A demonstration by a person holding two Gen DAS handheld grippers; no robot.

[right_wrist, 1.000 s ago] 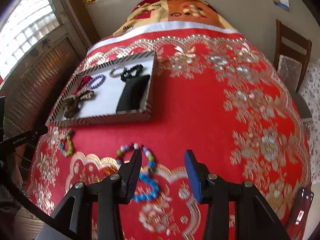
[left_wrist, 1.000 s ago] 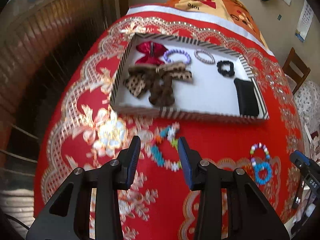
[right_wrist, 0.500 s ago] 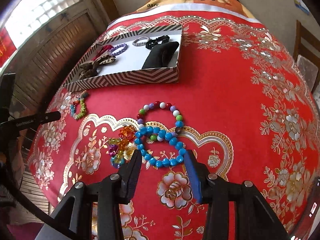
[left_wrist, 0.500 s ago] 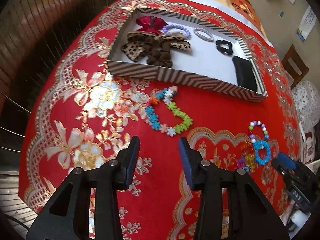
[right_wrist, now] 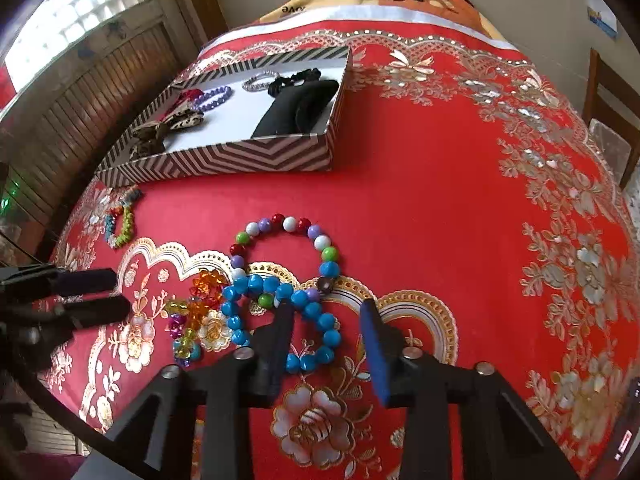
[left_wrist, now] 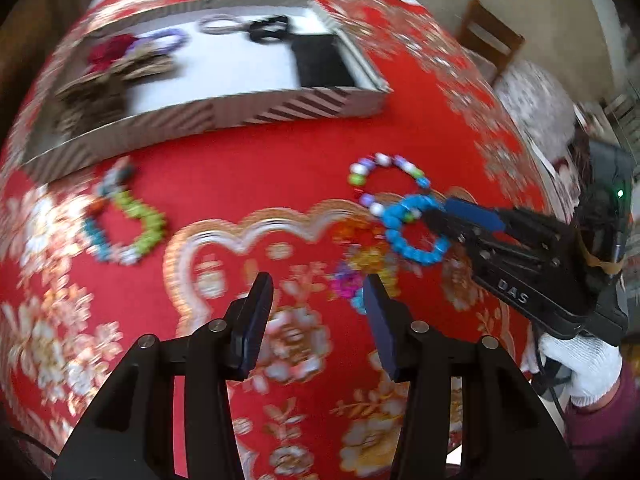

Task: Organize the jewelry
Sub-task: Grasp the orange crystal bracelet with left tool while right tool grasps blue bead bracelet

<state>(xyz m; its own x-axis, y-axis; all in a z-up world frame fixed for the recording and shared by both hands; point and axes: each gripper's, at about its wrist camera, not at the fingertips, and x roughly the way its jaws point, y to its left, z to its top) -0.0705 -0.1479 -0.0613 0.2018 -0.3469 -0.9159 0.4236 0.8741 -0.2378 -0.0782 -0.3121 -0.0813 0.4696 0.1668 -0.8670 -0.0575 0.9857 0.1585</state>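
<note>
My right gripper (right_wrist: 326,340) is low over a blue bead bracelet (right_wrist: 299,298) on the red cloth. Its jaws are closing, with one finger inside the ring and the other outside. The ring's right side lies between the pads, untouched on the outer side. A multicolour bead bracelet (right_wrist: 288,224) overlaps the blue one. A crystal flower bracelet (right_wrist: 200,304) lies just to its left. My left gripper (left_wrist: 318,320) hovers near that crystal bracelet (left_wrist: 360,258), its jaws opening with nothing between them. A flower-bead bracelet (left_wrist: 148,220) lies further left.
A chevron-striped box (right_wrist: 240,160) at the back holds bows, a purple bracelet, a silver bracelet, a black scrunchie and a black pouch. A wooden chair (left_wrist: 488,40) stands beyond the table's right side. A white-gloved hand (left_wrist: 580,364) holds the right gripper.
The left gripper swung right, from the flower-bead bracelet toward the crystal and blue ones, and its jaws widened. The right gripper sank onto the blue bracelet and its jaws narrowed.
</note>
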